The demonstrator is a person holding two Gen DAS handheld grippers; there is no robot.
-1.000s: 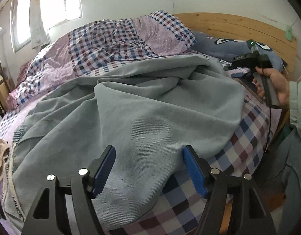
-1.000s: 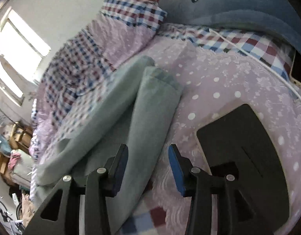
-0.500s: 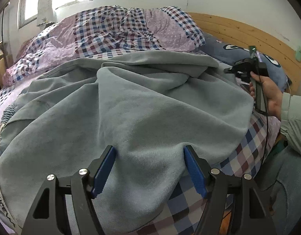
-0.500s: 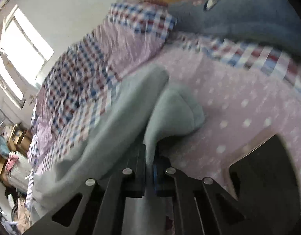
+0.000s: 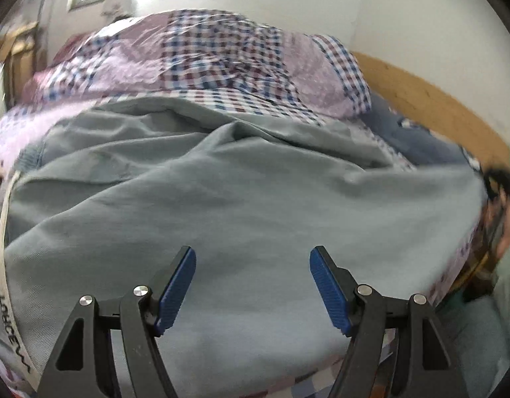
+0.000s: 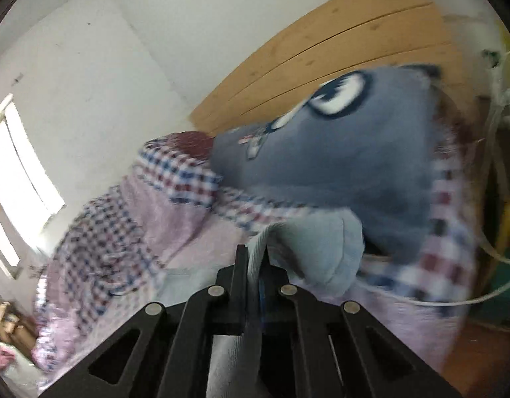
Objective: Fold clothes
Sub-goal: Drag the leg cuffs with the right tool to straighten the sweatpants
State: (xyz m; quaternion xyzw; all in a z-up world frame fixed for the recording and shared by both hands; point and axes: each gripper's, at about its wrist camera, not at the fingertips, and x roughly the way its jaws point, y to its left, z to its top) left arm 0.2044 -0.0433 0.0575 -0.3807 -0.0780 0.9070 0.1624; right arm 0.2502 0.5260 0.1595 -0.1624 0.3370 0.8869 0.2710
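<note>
The bed [image 5: 221,66], with its purple and checked quilt, fills both views as it did a second ago, but the right wrist view has swung up from the mattress to take in the wooden headboard [image 6: 337,43] and the grey-blue cartoon pillow [image 6: 337,152], which were only at the top edge before. Spread over the bed lies the grey-green sweatshirt [image 5: 238,205], the garment being folded; it now reaches further toward the right edge of the left wrist view than it did earlier, and its cream drawstring [image 5: 2,232] with dark lettering shows at the far left. One cuff of it [image 6: 324,245], which a second ago lay flat on the dotted sheet, is now lifted clear in front of the pillow. The right tongs [image 6: 255,265] were standing apart over that sleeve a second ago; now they are closed tight on the ribbed edge of the cuff. The left tongs [image 5: 253,285] remain spread wide above the sweatshirt's near hem, holding nothing. The person's right hand [image 5: 507,222] is a blur at the right edge of the left wrist view.
</note>
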